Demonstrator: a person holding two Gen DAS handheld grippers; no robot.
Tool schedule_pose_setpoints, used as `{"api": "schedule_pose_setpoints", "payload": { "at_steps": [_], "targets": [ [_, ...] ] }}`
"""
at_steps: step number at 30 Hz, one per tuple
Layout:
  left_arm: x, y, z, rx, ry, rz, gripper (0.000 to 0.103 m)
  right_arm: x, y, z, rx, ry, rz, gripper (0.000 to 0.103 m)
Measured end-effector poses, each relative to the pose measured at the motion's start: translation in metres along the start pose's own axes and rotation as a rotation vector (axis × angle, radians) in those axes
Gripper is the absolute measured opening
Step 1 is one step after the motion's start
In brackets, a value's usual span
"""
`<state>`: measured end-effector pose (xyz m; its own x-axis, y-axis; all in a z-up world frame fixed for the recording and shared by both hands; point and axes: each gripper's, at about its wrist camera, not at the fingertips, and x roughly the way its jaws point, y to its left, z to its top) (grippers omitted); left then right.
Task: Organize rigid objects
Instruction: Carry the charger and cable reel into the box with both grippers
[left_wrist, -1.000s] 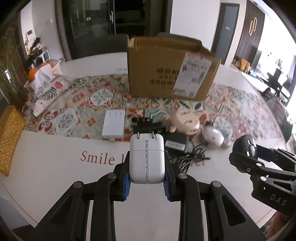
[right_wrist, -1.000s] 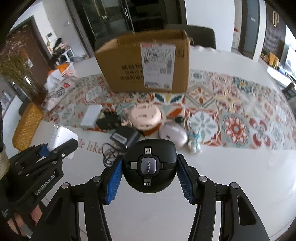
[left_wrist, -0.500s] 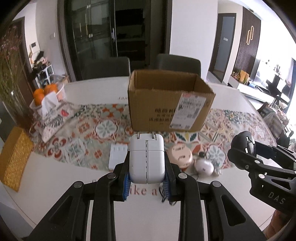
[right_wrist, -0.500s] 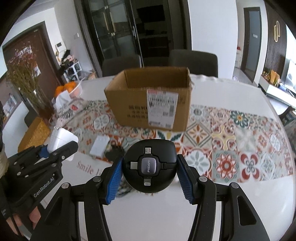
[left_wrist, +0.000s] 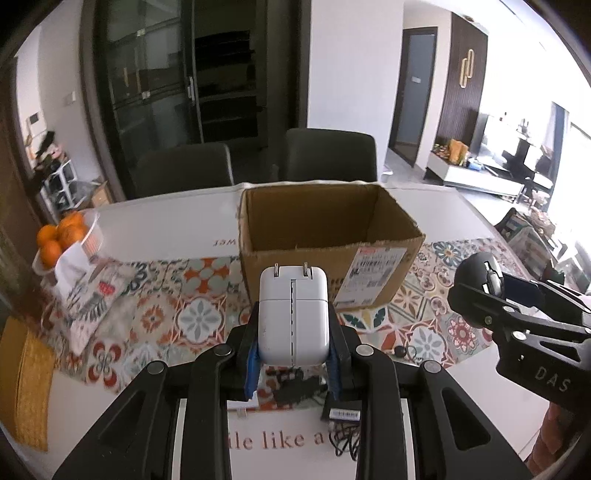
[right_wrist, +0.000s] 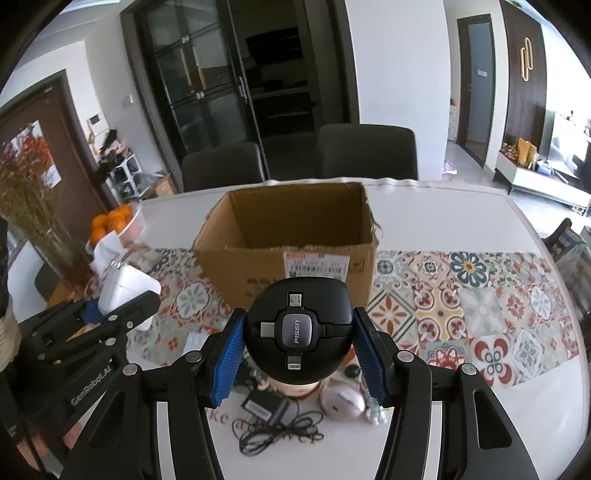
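My left gripper (left_wrist: 293, 363) is shut on a white wall charger (left_wrist: 293, 314), prongs pointing up, held above the table in front of the open cardboard box (left_wrist: 325, 236). My right gripper (right_wrist: 297, 350) is shut on a round black PISEN multi-plug adapter (right_wrist: 298, 328), also raised before the same box (right_wrist: 288, 236). The box looks empty inside as far as I can see. In the left wrist view the right gripper (left_wrist: 491, 288) with the black adapter shows at the right edge; in the right wrist view the left gripper (right_wrist: 122, 306) with the white charger (right_wrist: 123, 290) shows at the left.
Below the grippers lie a black power brick with tangled cable (right_wrist: 266, 406), a white mouse-like gadget (right_wrist: 341, 402), a peach round item partly hidden, and a small figurine (right_wrist: 375, 413). A patterned table runner (right_wrist: 461, 295), a bowl of oranges (left_wrist: 61, 236), and two dark chairs stand beyond.
Both grippers have risen with their loads; the box's open top and inside now show, and the clutter on the table has dropped low in both views.
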<state>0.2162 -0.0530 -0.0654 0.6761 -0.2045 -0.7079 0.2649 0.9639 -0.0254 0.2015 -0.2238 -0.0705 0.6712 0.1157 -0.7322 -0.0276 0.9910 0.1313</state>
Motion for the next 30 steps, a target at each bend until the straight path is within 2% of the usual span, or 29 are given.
{"api": "schedule_pose_setpoints", "payload": {
  "at_steps": [12, 19, 24, 30],
  "targets": [
    [0.015, 0.007, 0.056, 0.003, -0.008, -0.006, 0.029, 0.017, 0.001, 0.054, -0.031, -0.013, 0.032, 0.057],
    [0.031, 0.009, 0.087, 0.013, 0.015, -0.005, 0.029, 0.038, -0.008, 0.085, -0.014, 0.027, 0.048, 0.057],
    [0.05, 0.009, 0.106, 0.03, 0.056, 0.0, 0.029, 0.062, -0.015, 0.103, -0.003, 0.081, 0.068, 0.057],
    [0.083, 0.014, 0.121, 0.016, 0.153, -0.028, 0.029, 0.094, -0.021, 0.118, 0.013, 0.17, 0.089, 0.057]
  ]
}}
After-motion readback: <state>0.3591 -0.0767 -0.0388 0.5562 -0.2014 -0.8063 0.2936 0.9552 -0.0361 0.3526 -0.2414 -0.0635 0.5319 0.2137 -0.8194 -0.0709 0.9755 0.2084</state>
